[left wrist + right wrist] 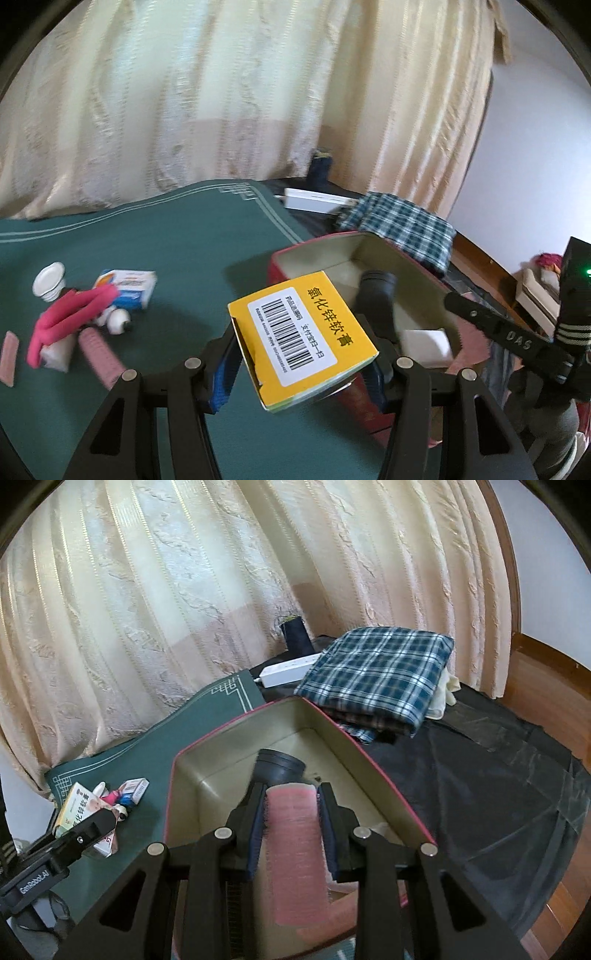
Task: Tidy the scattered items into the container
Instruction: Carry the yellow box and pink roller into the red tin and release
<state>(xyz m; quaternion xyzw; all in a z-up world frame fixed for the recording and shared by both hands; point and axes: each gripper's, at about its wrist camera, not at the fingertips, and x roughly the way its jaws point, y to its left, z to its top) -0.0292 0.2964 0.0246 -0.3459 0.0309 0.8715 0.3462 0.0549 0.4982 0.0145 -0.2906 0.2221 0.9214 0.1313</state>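
Observation:
My left gripper point(301, 350) is shut on a yellow ointment box point(303, 336) with a barcode label, held at the near left edge of the red container point(314, 247). My right gripper point(291, 808) is shut on a pink hair roller point(295, 849), held over the open container point(236, 727). A black cylinder point(280, 768) and a white item point(426, 347) lie inside the container. On the green mat point(184, 240) to the left lie a pink roller point(99, 350), a magenta band point(70, 317), a blue-white box point(129, 288), a white cap point(50, 280) and a small white bottle point(118, 319).
A folded plaid cloth point(380, 672) and a white power strip point(288, 670) lie beyond the container, with a dark pot point(293, 635) by the curtain. A black sheet point(480, 775) covers the surface to the right. A pink strip point(8, 358) lies at the far left.

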